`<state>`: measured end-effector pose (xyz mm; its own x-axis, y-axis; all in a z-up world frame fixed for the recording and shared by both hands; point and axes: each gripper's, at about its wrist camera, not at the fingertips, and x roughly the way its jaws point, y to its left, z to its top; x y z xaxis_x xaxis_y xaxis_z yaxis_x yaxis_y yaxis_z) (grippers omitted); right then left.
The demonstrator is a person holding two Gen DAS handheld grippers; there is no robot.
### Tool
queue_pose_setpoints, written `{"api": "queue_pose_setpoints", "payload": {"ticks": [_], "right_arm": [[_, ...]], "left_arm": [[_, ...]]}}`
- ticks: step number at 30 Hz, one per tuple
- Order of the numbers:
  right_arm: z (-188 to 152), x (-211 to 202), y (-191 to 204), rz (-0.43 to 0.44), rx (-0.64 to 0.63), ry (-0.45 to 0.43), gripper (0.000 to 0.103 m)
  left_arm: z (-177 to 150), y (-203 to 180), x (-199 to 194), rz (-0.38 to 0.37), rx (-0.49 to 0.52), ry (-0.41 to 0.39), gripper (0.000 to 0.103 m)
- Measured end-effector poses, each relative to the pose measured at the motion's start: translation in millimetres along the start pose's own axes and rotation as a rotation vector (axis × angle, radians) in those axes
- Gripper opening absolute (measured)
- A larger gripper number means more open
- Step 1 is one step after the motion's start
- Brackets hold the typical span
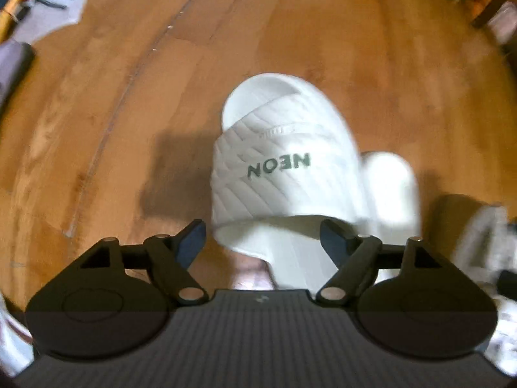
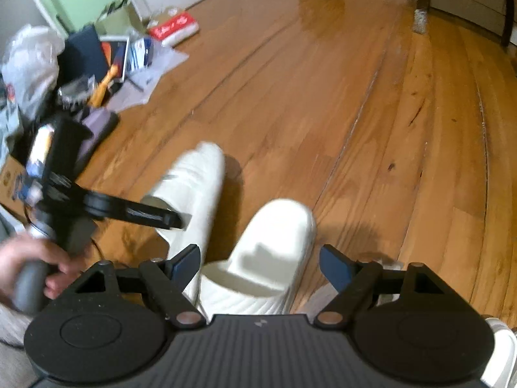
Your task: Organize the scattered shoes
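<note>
Two white slide sandals lie side by side on the wooden floor. The slide marked NEON (image 1: pixel 278 148) fills the middle of the left wrist view, its heel end between the fingers of my left gripper (image 1: pixel 261 239), which is open. The second slide (image 1: pixel 391 184) lies just to its right, blurred. In the right wrist view, this second slide (image 2: pixel 274 242) lies between the spread fingers of my right gripper (image 2: pixel 260 257), which is open. The NEON slide (image 2: pixel 194 187) lies to its left, with the left gripper (image 2: pixel 171 216) at its side, held by a hand (image 2: pixel 19 258).
A heap of papers, boxes and a plastic bag (image 2: pixel 80 64) covers the floor at the far left, with a red and white package (image 2: pixel 174 27) beyond it. A dark chair leg (image 2: pixel 420 6) stands at the back right. A blurred pale shoe (image 1: pixel 478 242) lies at the right edge.
</note>
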<state>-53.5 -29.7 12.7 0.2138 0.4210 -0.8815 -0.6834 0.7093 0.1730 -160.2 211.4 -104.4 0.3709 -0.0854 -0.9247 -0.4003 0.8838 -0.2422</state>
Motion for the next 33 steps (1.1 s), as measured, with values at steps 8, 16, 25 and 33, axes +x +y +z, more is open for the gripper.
{"api": "queue_pose_setpoints", "payload": {"ticks": [8,16,25,33], "right_arm": [[35.4,4.1,51.9,-0.006,-0.177,0.289,0.082],[70.3,53.6,126.8,-0.112,-0.52,0.316,0.082],[77.4,117.3,142.3,-0.065,-0.797,0.376,0.078],[87.0,159.3,136.1,0.017,-0.929,0.462,0.079]], "left_arm": [[-5.7,63.3,-42.4,-0.15,-0.051,-0.111,0.083],[-9.3,95.6,-48.3,-0.105,-0.073,-0.138,0.083],[-11.9,117.8,-35.2,-0.109,-0.133,-0.124,0.083],[-8.8,115.3,-28.7,-0.154,-0.125,-0.113,0.083]]}}
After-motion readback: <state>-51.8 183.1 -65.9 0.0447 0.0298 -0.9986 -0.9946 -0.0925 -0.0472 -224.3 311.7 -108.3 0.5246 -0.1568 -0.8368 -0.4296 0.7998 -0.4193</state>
